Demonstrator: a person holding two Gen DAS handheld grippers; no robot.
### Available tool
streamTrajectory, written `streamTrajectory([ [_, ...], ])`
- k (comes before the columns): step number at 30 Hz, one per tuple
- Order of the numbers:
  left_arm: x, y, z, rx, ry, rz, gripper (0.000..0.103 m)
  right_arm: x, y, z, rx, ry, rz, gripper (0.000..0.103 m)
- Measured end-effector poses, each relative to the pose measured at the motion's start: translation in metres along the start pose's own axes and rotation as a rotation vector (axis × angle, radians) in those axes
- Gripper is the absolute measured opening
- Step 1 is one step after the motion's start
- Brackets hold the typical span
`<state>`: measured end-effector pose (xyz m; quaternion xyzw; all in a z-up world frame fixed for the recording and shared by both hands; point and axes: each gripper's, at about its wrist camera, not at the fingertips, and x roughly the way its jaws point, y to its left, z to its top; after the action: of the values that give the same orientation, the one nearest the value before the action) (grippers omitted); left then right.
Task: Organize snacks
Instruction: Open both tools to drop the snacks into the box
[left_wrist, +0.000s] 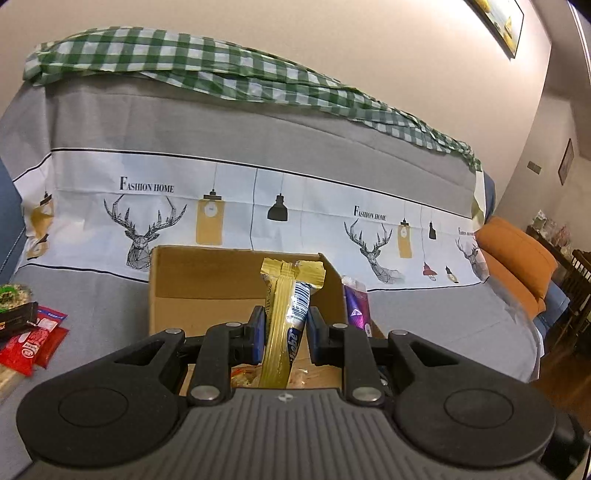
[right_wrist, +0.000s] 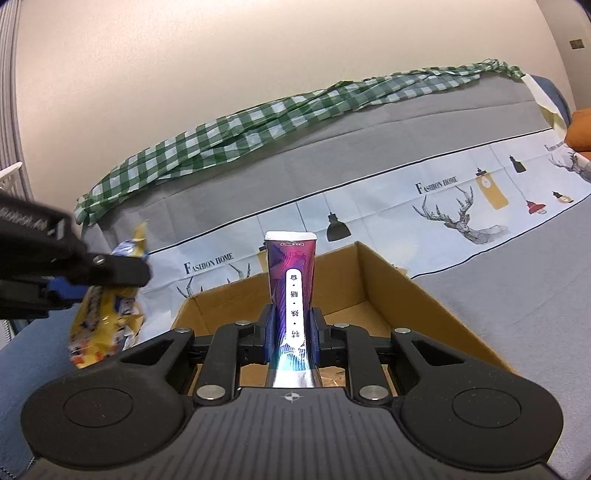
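While the left tongs (left_wrist: 284, 328) clamp one gold snack packet (left_wrist: 282, 325) upright above the near edge of the single cardboard box (left_wrist: 207, 291), the right tongs (right_wrist: 291, 332) grip one purple snack pouch (right_wrist: 291, 280) over the same box. Several red packets (left_wrist: 33, 339) lie on the grey sofa cover (left_wrist: 424, 332) at far left; I cannot count them exactly.

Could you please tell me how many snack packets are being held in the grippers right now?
2: a gold packet in the left gripper and a purple packet in the right gripper, both over the box. More snacks lie loose elsewhere.
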<state>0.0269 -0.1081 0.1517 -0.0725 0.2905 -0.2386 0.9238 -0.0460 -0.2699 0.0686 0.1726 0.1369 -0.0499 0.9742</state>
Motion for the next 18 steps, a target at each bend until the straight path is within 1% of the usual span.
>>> streamTrajectory([
  [3, 0.004, -0.003, 0.002, 0.004, 0.004, -0.004, 0.025, 0.000, 0.001, 0.000, -0.006, -0.008, -0.005, 0.021],
  [4, 0.005, -0.004, 0.003, 0.007, 0.004, 0.000, 0.035, 0.001, 0.001, -0.001, -0.008, -0.003, -0.004, 0.025],
  [5, 0.005, -0.004, 0.003, 0.009, 0.003, -0.003, 0.051, 0.003, 0.002, -0.002, -0.011, 0.012, -0.001, 0.027],
  [6, 0.003, -0.003, 0.003, 0.007, -0.007, -0.010, 0.057, 0.004, 0.004, -0.003, -0.020, 0.026, -0.014, 0.034],
  [7, -0.001, -0.001, 0.002, 0.006, -0.029, -0.019, 0.062, 0.004, 0.006, -0.005, -0.029, 0.029, -0.038, 0.055],
  [8, -0.004, 0.000, 0.000, 0.009, -0.047, -0.021, 0.063, 0.004, 0.007, -0.005, -0.034, 0.025, -0.054, 0.073],
  [9, -0.007, 0.002, -0.002, 0.010, -0.064, -0.018, 0.063, 0.003, 0.008, -0.005, -0.033, 0.018, -0.058, 0.077],
  [12, -0.018, 0.013, -0.009, -0.007, -0.113, -0.009, 0.063, 0.003, 0.008, -0.005, -0.034, 0.019, -0.050, 0.078],
  [13, -0.021, 0.016, -0.012, -0.007, -0.128, 0.010, 0.064, 0.004, 0.009, -0.005, -0.037, 0.023, -0.048, 0.078],
  [14, -0.024, 0.021, -0.015, -0.011, -0.135, 0.031, 0.065, 0.004, 0.010, -0.006, -0.041, 0.025, -0.047, 0.078],
  [18, -0.034, 0.049, -0.024, -0.057, -0.141, 0.057, 0.065, 0.006, 0.013, -0.007, -0.047, 0.036, -0.033, 0.078],
])
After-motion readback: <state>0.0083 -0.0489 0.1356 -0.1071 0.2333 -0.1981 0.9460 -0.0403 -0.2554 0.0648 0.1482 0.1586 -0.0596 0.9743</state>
